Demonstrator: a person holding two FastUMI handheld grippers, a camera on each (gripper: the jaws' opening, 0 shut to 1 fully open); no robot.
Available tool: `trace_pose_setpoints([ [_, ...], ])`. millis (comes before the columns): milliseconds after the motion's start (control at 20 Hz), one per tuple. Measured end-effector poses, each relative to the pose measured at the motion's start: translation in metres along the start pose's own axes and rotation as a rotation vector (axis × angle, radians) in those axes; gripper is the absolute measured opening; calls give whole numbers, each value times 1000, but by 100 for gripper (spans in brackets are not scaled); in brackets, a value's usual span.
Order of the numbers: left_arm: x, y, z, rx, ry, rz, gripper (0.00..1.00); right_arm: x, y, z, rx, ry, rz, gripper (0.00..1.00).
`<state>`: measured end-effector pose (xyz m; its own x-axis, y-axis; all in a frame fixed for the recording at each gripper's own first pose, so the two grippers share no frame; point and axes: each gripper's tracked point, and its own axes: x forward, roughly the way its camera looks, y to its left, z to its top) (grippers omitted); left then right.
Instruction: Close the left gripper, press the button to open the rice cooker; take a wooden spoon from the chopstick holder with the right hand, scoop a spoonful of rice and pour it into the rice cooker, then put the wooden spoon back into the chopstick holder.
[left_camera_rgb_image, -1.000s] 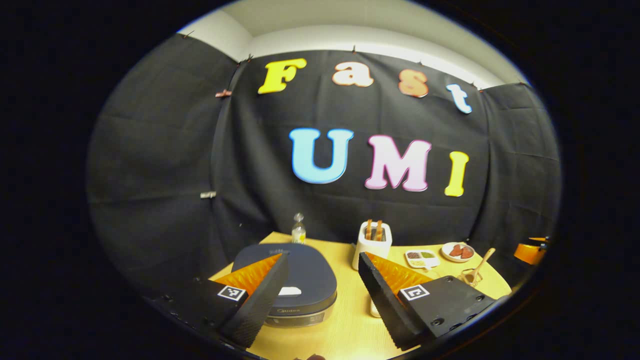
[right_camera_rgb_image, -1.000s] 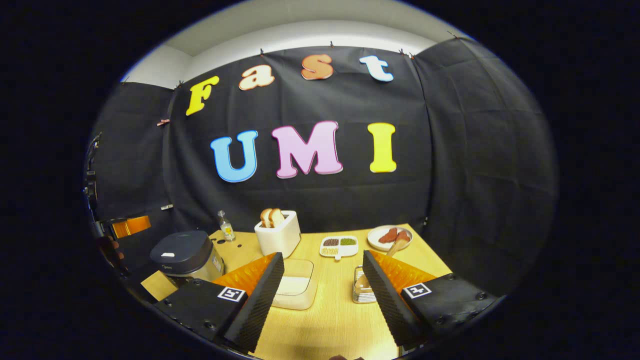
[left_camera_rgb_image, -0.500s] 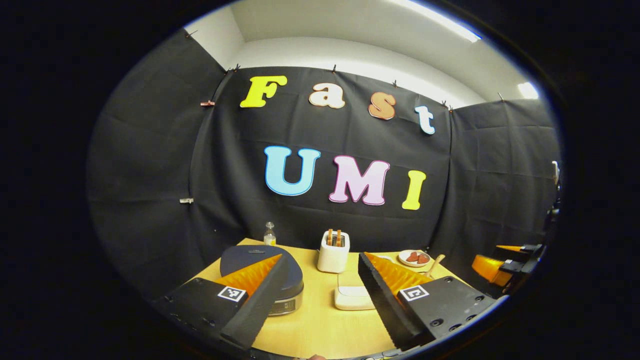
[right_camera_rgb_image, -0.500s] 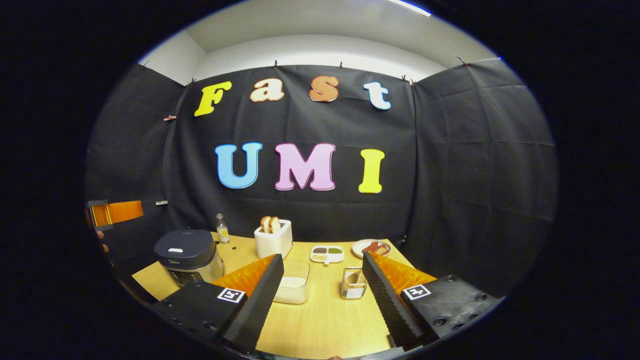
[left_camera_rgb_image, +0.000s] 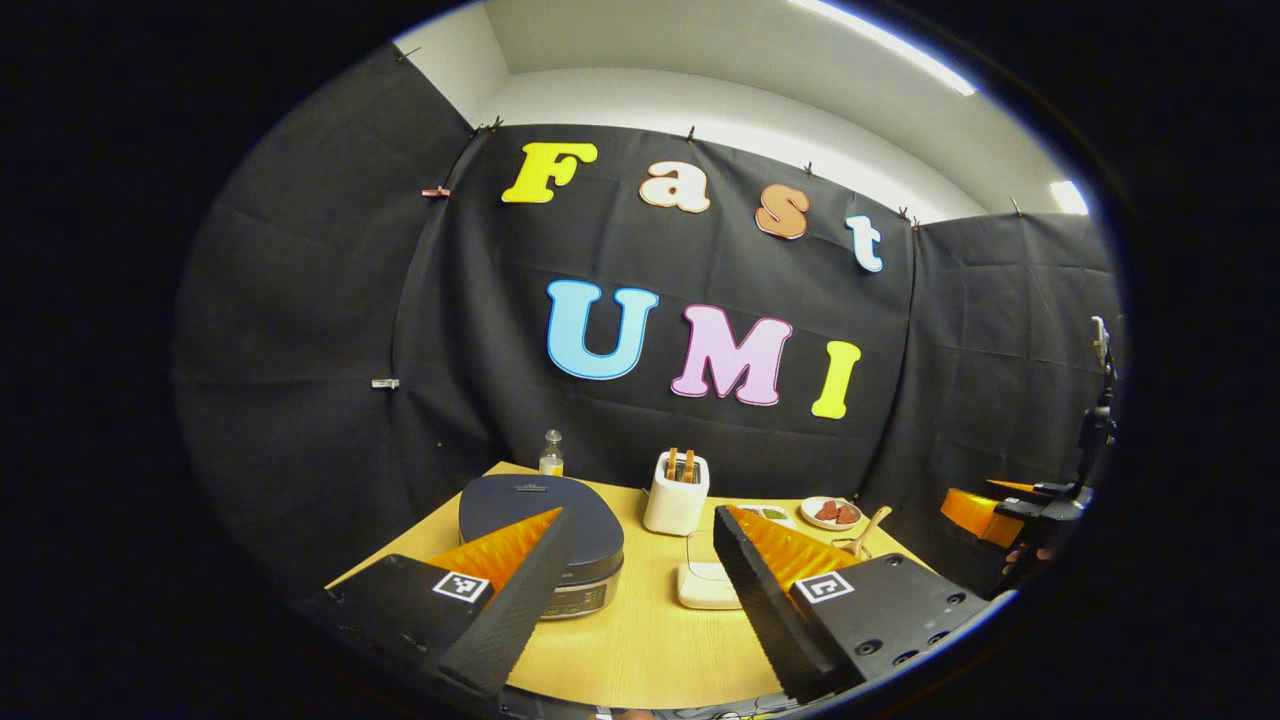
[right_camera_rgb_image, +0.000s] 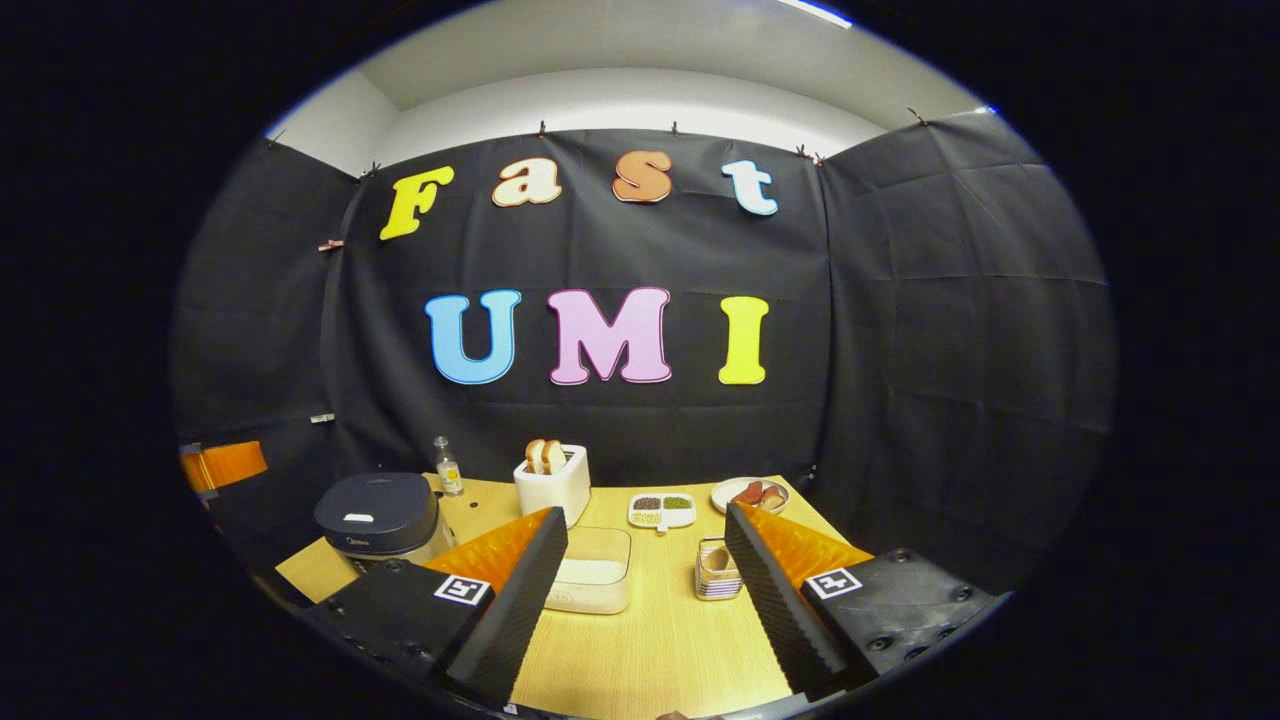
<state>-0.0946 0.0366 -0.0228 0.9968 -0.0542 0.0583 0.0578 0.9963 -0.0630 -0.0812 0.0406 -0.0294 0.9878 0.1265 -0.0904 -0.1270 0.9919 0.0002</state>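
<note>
While you held the left gripper (left_camera_rgb_image: 632, 590) back from the near table edge, its fingers stood wide apart with nothing between them, and your right gripper (right_camera_rgb_image: 640, 590) was spread just as wide and just as empty. Beyond the left gripper's own left finger sat the rice cooker (left_camera_rgb_image: 545, 530), lid down, at the left of the wooden table (left_camera_rgb_image: 640, 650); in the right gripper view its pale button (right_camera_rgb_image: 358, 518) showed on top of the lid toward the front. That button looked small and stiff, so I judged that a closed gripper pressing straight down on it would serve better than spread fingers, and the cooker seemed heavy enough not to slide.

Past your right gripper, the clear tub of rice (right_camera_rgb_image: 590, 582) lay just beside its left finger, and the chopstick holder (right_camera_rgb_image: 716, 572) stood just beside its right finger, with the wooden spoon (left_camera_rgb_image: 868, 530) leaning out of it. The spoon should have been light, rigid and somewhat smooth; I would have taken it on the bare handle above the holder's rim, since the bowl end was hidden inside. Loose rice spills easily, so a level bowl would have mattered.

With the lid down and the spoon in its holder, the scene fitted either the opening of the job or a finished one with the lid lowered again.
</note>
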Motion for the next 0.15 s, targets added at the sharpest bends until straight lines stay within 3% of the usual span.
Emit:
trace_pose_setpoints([
  [150, -2, 1, 4, 39, -11, -8, 95, -1, 5, -4, -11, 13, 8, 98],
])
